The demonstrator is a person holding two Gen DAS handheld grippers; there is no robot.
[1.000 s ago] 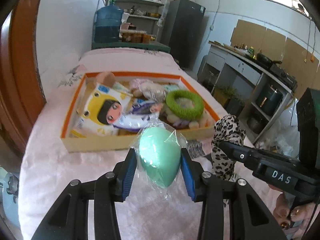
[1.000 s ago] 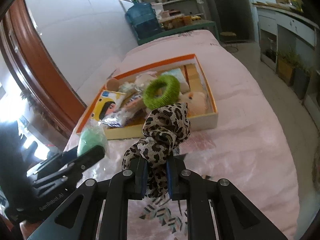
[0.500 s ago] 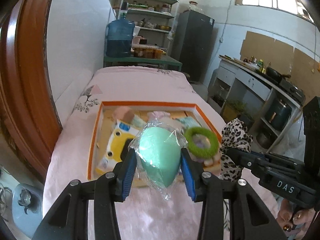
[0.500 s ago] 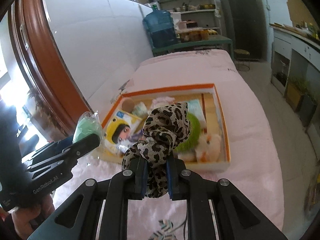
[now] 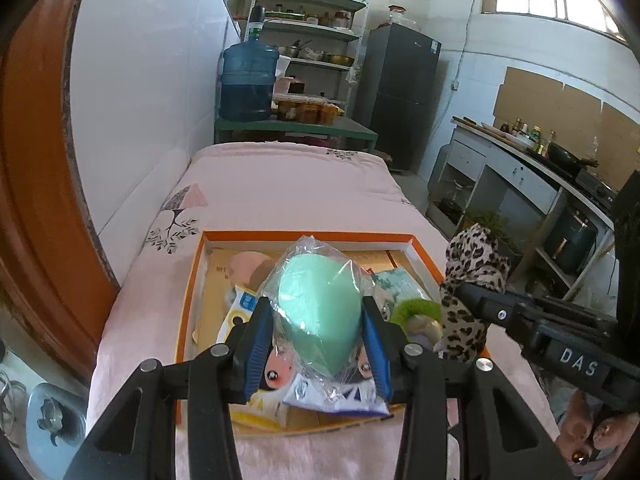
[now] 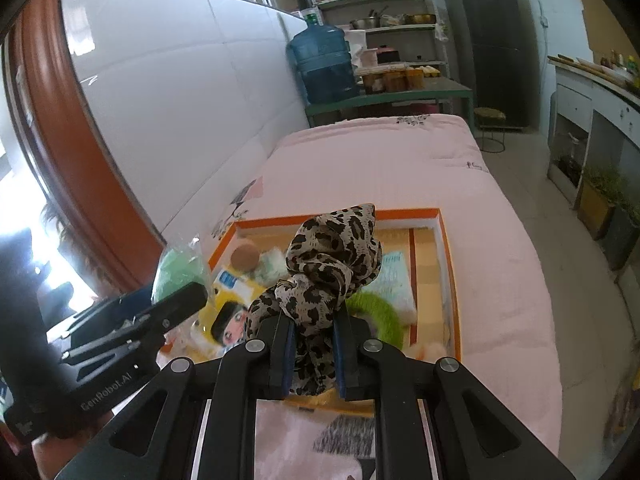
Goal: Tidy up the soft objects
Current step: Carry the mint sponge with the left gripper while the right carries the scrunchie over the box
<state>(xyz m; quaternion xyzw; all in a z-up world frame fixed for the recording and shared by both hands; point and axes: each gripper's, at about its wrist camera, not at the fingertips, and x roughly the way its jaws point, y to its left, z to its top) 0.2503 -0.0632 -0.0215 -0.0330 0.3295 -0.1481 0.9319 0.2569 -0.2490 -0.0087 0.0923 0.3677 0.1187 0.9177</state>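
Note:
A mint-green egg-shaped sponge [image 5: 318, 316] in clear wrap sits between the blue pads of my left gripper [image 5: 318, 344], which is shut on it above the near part of the orange-rimmed box [image 5: 308, 236]. My right gripper [image 6: 314, 344] is shut on a leopard-print scarf [image 6: 332, 256] that bunches up over its fingers, also held above the box [image 6: 444, 240]. The scarf [image 5: 472, 280] and right gripper show at the right of the left wrist view. The sponge [image 6: 176, 272] shows at the left of the right wrist view. Inside the box lie a green ring [image 6: 376, 312], a doll-face packet [image 6: 228, 324] and other soft items.
The box rests on a pink quilted bed [image 5: 288, 184] against a white wall [image 5: 160, 100]. A green table with a blue water jug [image 5: 248, 80] and shelves stand at the bed's far end. A dark fridge [image 5: 404, 92] and a kitchen counter [image 5: 528, 160] lie right.
Both grippers have risen and moved forward over the box with their loads. The box now sits lower and closer under the fingers in both views.

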